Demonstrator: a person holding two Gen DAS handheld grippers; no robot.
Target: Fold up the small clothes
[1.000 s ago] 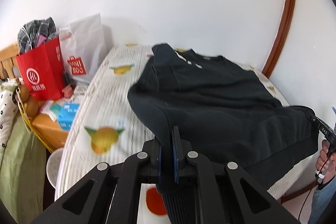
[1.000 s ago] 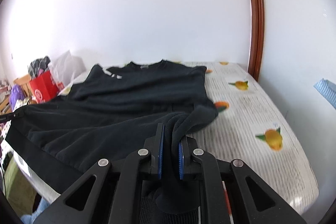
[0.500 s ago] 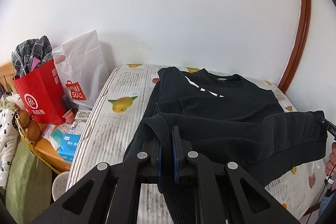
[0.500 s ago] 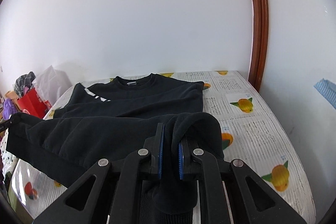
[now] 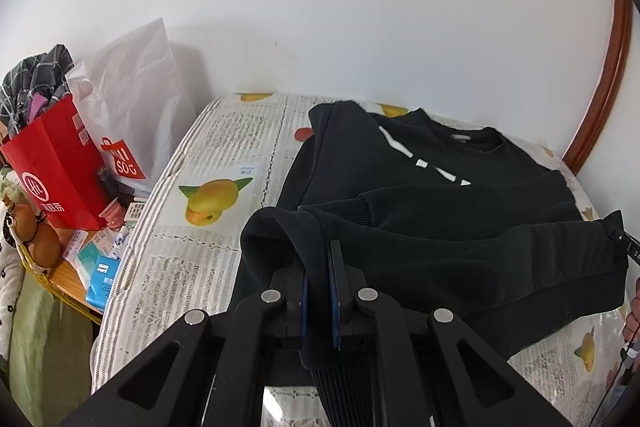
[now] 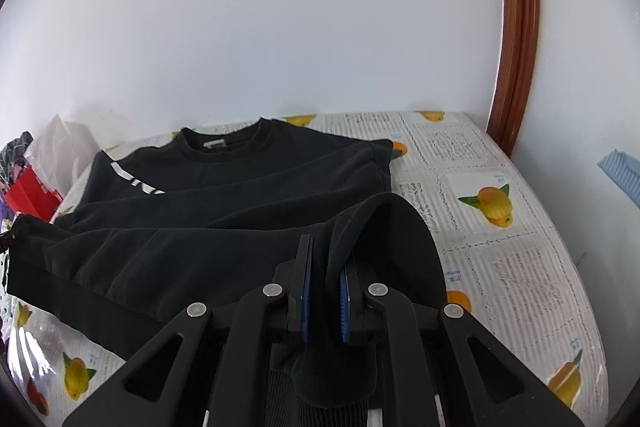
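Sweatshirt (image 5: pixel 420 167), black with white stripes on the chest, lies on a bed (image 5: pixel 224 147) covered in a fruit-print sheet, collar toward the wall. Its hem is lifted off the sheet: the left gripper (image 5: pixel 319 291) pinches one hem corner and the right gripper (image 6: pixel 325 291) pinches the other, both clamped tight on the cloth. A red bag (image 5: pixel 56 167) stands beside the bed.

Black sweatshirt (image 5: pixel 420 187), hem lifted over chest

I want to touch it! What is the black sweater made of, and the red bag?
The black sweater looks like soft, matte knit cotton, thick, with ribbed cuffs. The red bag looks like smooth stiff paper holding sharp creases, though I can't be sure.
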